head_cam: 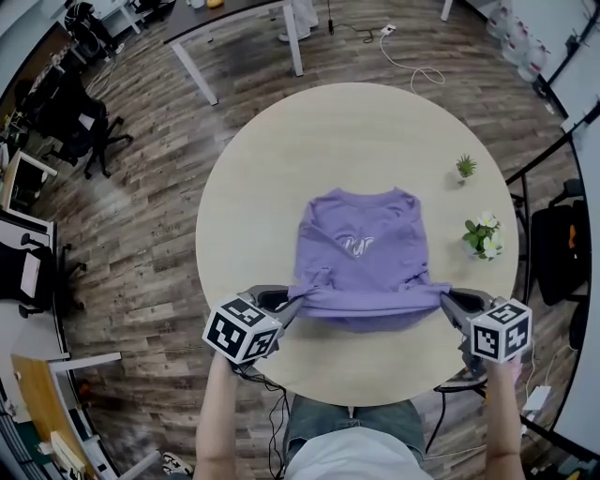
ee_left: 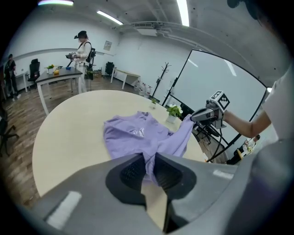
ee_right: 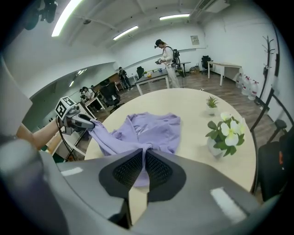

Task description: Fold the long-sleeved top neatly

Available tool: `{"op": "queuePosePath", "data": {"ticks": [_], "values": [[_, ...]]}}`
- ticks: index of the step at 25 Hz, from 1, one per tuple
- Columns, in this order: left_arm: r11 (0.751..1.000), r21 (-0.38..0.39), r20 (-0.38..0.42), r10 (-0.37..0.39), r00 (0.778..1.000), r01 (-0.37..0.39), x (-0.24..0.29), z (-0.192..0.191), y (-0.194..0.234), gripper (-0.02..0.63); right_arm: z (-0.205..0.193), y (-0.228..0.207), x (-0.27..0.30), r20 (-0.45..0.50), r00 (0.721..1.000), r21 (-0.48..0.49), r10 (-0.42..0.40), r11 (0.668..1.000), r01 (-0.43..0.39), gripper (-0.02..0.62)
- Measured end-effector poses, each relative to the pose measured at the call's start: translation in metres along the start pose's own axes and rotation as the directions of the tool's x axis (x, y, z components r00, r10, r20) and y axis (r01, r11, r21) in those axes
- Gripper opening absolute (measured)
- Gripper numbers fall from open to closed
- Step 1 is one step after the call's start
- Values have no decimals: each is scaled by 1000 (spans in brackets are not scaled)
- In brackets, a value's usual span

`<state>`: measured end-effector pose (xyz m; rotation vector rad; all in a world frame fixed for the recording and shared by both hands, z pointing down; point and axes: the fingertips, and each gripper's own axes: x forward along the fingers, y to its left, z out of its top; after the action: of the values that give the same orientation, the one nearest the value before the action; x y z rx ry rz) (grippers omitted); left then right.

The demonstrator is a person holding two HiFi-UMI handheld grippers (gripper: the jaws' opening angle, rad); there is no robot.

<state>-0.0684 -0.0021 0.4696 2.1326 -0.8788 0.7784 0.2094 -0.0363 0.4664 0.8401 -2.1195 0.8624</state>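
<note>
A lilac long-sleeved top (head_cam: 361, 248) lies on the round table (head_cam: 281, 159), collar at the far side, a pale print on its chest. Its near hem is lifted off the table and stretched tight between both grippers. My left gripper (head_cam: 292, 305) is shut on the hem's left corner, and in the left gripper view the cloth (ee_left: 151, 158) bunches between the pads. At the hem's right corner my right gripper (head_cam: 446, 298) is shut on the fabric (ee_right: 142, 153). Each gripper shows in the other's view: the right gripper (ee_left: 195, 115) and the left gripper (ee_right: 89, 123).
A white-flowered pot plant (head_cam: 483, 234) and a small green plant (head_cam: 465, 168) stand at the table's right side. A person stands by a desk (ee_left: 55, 78) in the far room. Chairs and a white table (head_cam: 234, 28) surround the round table.
</note>
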Motion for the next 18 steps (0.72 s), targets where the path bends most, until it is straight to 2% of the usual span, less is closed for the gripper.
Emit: {"op": "queuePosePath", "data": {"ticks": [9, 14, 18], "values": [[1000, -8, 56, 14, 998, -14, 23, 73, 64, 52, 81, -52, 45, 77, 997, 61, -25, 998, 20, 51], [997, -72, 91, 22, 996, -16, 40, 102, 98, 53, 123, -75, 67, 111, 993, 88, -36, 996, 27, 51], [993, -117, 74, 33, 997, -24, 65, 108, 125, 53, 136, -94, 95, 92, 995, 108, -44, 994, 34, 51]]}}
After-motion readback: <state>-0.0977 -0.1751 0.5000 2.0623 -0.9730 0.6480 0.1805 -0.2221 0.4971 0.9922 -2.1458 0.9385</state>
